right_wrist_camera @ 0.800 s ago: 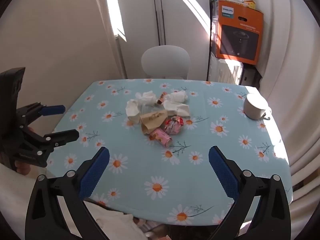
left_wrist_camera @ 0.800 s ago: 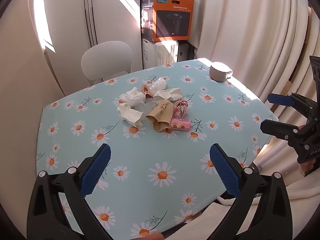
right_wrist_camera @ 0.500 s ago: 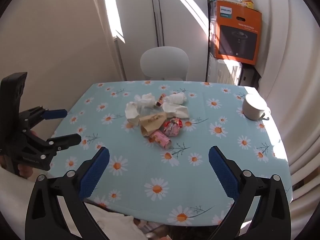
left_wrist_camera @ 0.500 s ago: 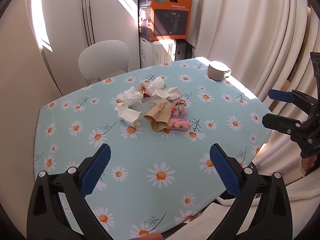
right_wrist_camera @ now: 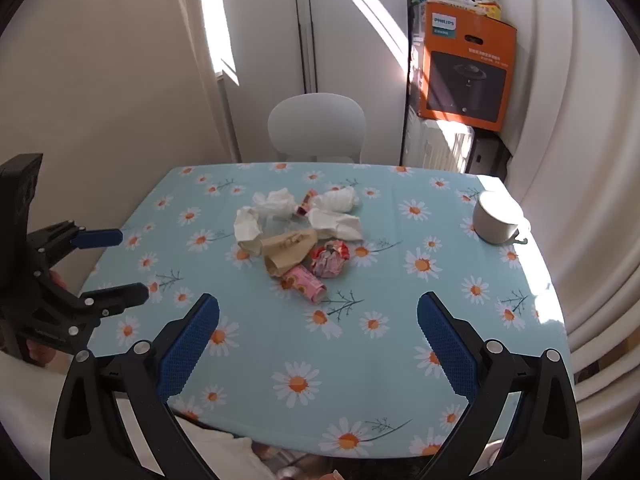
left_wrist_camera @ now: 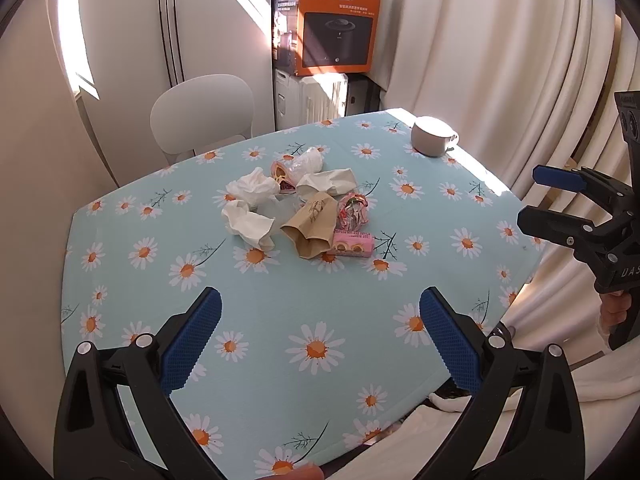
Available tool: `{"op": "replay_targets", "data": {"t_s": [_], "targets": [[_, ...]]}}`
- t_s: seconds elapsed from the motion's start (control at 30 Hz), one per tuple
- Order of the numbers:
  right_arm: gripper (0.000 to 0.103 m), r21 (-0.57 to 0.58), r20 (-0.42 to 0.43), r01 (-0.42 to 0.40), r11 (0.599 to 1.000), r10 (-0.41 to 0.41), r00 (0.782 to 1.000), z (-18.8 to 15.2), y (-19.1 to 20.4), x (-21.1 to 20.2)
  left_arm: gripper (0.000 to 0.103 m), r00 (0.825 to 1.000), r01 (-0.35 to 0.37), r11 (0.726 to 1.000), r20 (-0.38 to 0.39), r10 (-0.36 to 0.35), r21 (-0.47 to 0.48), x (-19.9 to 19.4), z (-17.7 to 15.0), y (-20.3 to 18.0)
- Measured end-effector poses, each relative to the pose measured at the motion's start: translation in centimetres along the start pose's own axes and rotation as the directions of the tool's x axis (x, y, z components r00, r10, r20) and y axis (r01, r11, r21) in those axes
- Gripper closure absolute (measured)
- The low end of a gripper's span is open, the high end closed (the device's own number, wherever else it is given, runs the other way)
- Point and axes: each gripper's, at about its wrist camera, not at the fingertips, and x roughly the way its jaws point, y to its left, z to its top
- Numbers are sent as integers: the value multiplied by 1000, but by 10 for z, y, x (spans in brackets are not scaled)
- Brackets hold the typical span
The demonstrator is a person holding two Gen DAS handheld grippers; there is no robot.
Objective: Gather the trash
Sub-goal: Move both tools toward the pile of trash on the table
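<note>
A pile of trash lies mid-table: crumpled white tissues (left_wrist_camera: 250, 222) (right_wrist_camera: 247, 226), a brown paper bag (left_wrist_camera: 312, 226) (right_wrist_camera: 288, 250), a pink wrapper box (left_wrist_camera: 354, 243) (right_wrist_camera: 306, 282), a crumpled red-pink wrapper (left_wrist_camera: 353, 212) (right_wrist_camera: 330, 260) and more white paper (left_wrist_camera: 328, 182) (right_wrist_camera: 335, 224). My left gripper (left_wrist_camera: 318, 334) is open and empty above the table's near edge; it also shows at the left of the right wrist view (right_wrist_camera: 116, 266). My right gripper (right_wrist_camera: 318, 332) is open and empty; it shows at the right of the left wrist view (left_wrist_camera: 534, 198).
The table (left_wrist_camera: 280, 320) has a light-blue daisy cloth. A white mug (left_wrist_camera: 432, 140) (right_wrist_camera: 496, 218) stands at the far right corner. A white chair (left_wrist_camera: 202, 114) (right_wrist_camera: 316, 128) is behind the table. An orange box (left_wrist_camera: 338, 24) sits on a radiator; curtains hang on the right.
Both grippers have drawn back and shifted a little, so the trash pile looks slightly farther away. Both stay open and empty.
</note>
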Motion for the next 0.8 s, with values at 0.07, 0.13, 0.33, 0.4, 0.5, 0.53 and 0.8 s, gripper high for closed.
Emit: {"op": "replay_targets", "data": {"t_s": [0.07,0.13,0.33,0.4,0.5,0.53,0.8], "targets": [[8,-9,-3,8,1000,-8,1000,-1,1,2,6,1000,-2,1000,-5,2,1,1,-1,1],[8,-10,-10,4,1000,-4,1000,-1,1,3,6,1000,-3,1000,-4,3,0,2,-1,1],[8,-15,-6,-3,1000,3,1000,-2,4,3,6,1000,-7,1000,0,7,1,1,-2,2],[8,-15,-9,-7,1000,7,1000,-2,5,3,6,1000,-10,1000,1,10,1,0,-2,2],[8,-24,-10,-5,1000,5,1000,-2,8,4,6,1000,-25,1000,1,25,4,-1,-3,2],[8,-25,-10,-7,1000,6,1000,-2,8,4,6,1000,-27,1000,0,27,8,-1,-2,3],[8,-33,-18,-11,999,10,1000,-4,11,4,6,1000,-15,1000,-6,15,20,-1,-5,-2]]}}
